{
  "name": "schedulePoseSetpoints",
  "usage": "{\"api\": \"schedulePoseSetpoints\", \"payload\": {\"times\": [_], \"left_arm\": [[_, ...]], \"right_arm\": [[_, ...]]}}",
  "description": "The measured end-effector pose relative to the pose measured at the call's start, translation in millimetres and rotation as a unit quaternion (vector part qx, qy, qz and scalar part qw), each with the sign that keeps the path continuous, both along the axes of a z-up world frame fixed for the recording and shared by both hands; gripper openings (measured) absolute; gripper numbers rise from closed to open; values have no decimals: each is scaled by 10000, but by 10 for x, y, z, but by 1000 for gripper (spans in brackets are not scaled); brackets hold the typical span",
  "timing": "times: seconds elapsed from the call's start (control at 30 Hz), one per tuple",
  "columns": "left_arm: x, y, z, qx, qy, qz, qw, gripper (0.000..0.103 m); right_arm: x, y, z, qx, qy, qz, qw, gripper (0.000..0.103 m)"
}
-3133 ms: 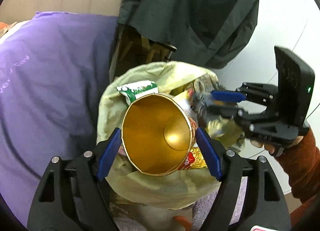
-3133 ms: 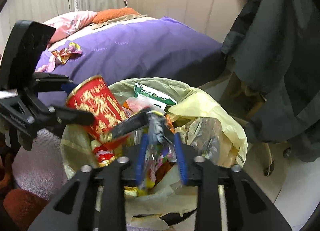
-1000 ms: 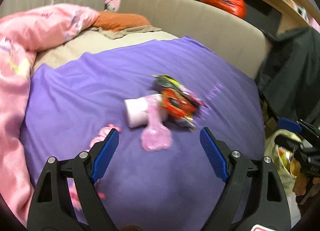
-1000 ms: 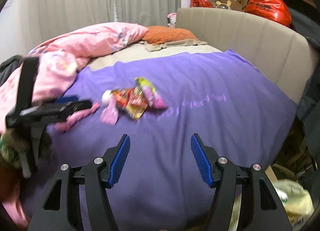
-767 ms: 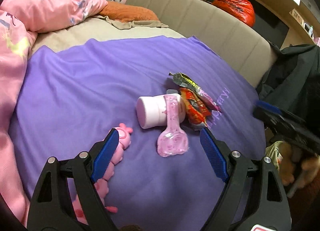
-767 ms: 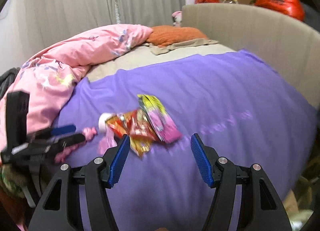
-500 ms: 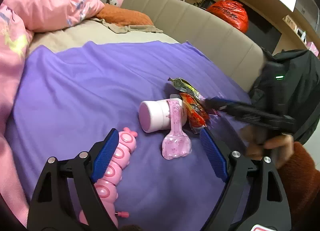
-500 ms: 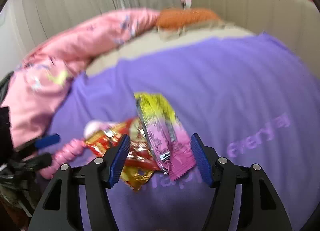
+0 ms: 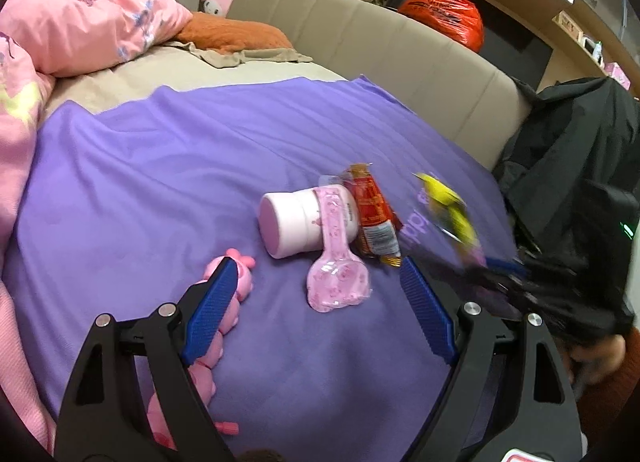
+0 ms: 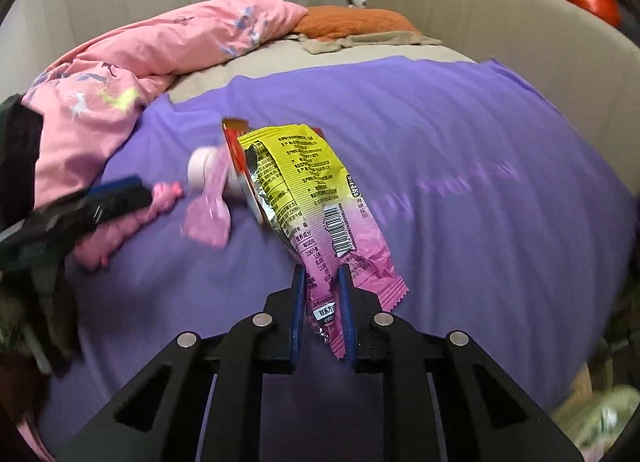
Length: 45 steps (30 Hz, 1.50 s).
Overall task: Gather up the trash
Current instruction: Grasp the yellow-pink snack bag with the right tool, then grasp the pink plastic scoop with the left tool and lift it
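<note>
A yellow and pink snack wrapper (image 10: 316, 198) hangs pinched at its pink end in my right gripper (image 10: 322, 290), whose jaws are closing on it. In the left wrist view the same wrapper (image 9: 452, 210) is blurred, raised off the purple blanket (image 9: 160, 182) by the right gripper (image 9: 504, 266). A red wrapper (image 9: 374, 214), a white and pink jar (image 9: 288, 222) on its side and a pink spoon-shaped packet (image 9: 336, 278) lie together on the blanket. My left gripper (image 9: 318, 266) stands open just in front of them, holding nothing.
A pink caterpillar toy (image 9: 236, 274) lies by the left finger. A pink duvet (image 10: 120, 74) and an orange pillow (image 9: 232, 32) are at the far side, a beige headboard (image 9: 400, 54) behind. A dark jacket (image 9: 572, 150) hangs at the right; the trash bag (image 10: 592, 418) shows at lower right.
My right gripper came down over the pile, closed on the yellow and pink wrapper and pulled it away from the red one. The left gripper edged closer to the jar.
</note>
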<state>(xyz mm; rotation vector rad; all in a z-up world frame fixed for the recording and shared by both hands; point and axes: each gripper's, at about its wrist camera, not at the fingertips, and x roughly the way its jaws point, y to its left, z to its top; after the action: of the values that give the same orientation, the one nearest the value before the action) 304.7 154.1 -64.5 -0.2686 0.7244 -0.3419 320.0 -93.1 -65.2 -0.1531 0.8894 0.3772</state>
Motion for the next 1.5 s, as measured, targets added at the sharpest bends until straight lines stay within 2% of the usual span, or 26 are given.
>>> {"api": "schedulePoseSetpoints", "payload": {"times": [0.1, 0.17, 0.23, 0.27, 0.3, 0.37, 0.43, 0.6, 0.73, 0.87, 0.9, 1.0, 1.07, 1.2, 1.37, 1.4, 1.5], "left_arm": [[-27, -46, 18, 71, -67, 62, 9999, 79], [-52, -93, 45, 130, -134, 7, 9998, 79], [-71, -124, 64, 232, -182, -7, 9996, 79], [-78, -121, 64, 253, -191, 16, 9995, 79], [-80, -109, 62, 232, -181, 30, 9996, 79], [-76, -81, 42, 179, -119, 84, 9997, 79], [-57, -65, 14, 204, -51, 160, 9997, 79], [-49, -81, -15, 192, 17, 144, 9997, 79], [-44, -142, 5, 68, 74, 12, 9999, 79], [1, -232, -58, 245, 187, 18, 9995, 79], [11, -256, -71, 308, 215, 9, 9993, 79], [46, -324, -81, 470, 310, -3, 9984, 79], [77, -372, -76, 537, 342, -4, 9980, 79], [170, -518, -121, 907, 469, 134, 9947, 78], [331, -639, -219, 1130, 885, 314, 9892, 53], [328, -661, -236, 1178, 910, 314, 9884, 44], [214, -628, -181, 1085, 811, 373, 9901, 44]], "right_arm": [[-256, -110, 7, -34, 105, -98, 9999, 17], [-405, -156, 16, 286, 276, 159, 9991, 19], [-534, -198, 69, 388, 208, 205, 9988, 37], [-582, -209, 99, 432, 107, 233, 9987, 52], [-643, -244, 140, 536, -47, 297, 9981, 58], [-686, -290, 164, 706, -74, 398, 9967, 60], [-703, -341, 112, 787, 64, 445, 9959, 60], [-652, -387, -16, 658, -62, 477, 9967, 60], [-527, -382, -140, 925, 49, 529, 9943, 60], [-424, -195, -287, 597, 24, 701, 9957, 59], [-395, -174, -311, 576, 63, 739, 9956, 47], [-364, -173, -331, 586, 152, 756, 9953, 34], [-416, -221, -282, 631, 64, 629, 9960, 30], [-539, -361, -174, 839, -104, 304, 9960, 28], [-791, -570, 26, 1121, -387, -55, 9929, 28], [-855, -601, 57, 1142, -451, -126, 9923, 28], [-992, -636, 113, 1042, -600, -217, 9925, 28]]}}
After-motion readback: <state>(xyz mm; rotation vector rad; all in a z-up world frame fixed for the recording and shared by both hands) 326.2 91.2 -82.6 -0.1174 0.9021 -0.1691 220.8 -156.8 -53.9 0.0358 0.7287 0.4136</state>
